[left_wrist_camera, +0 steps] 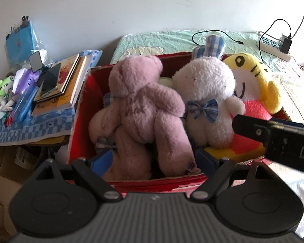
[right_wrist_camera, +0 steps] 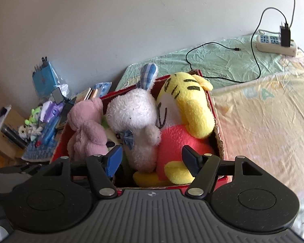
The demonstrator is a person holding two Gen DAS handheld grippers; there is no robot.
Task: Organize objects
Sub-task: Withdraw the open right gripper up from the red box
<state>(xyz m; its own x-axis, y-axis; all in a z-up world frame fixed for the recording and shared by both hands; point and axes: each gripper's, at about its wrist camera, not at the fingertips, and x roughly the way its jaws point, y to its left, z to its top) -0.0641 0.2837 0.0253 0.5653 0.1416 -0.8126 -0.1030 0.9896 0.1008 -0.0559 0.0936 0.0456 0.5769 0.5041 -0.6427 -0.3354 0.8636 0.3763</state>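
While both sets of jaws stand wide and empty over the red cardboard box (left_wrist_camera: 81,109) on the bed (right_wrist_camera: 263,111), the pink plush bear (left_wrist_camera: 139,109), white plush rabbit (left_wrist_camera: 204,93) and yellow plush tiger (right_wrist_camera: 184,105) sit crammed inside. Risk: the left gripper (left_wrist_camera: 154,162) snags the bear's legs; the overfilled box spills at its near edge. The right gripper (right_wrist_camera: 152,162) hovers over the tiger's feet.

Red box (right_wrist_camera: 216,121) packed with plush toys (left_wrist_camera: 143,109); bedsheet (right_wrist_camera: 263,121) right open.

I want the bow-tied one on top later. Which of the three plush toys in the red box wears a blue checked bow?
The white rabbit, in the middle: blue checked bow at its neck, matching checked ears. The pink bear beside it and the yellow tiger show none.
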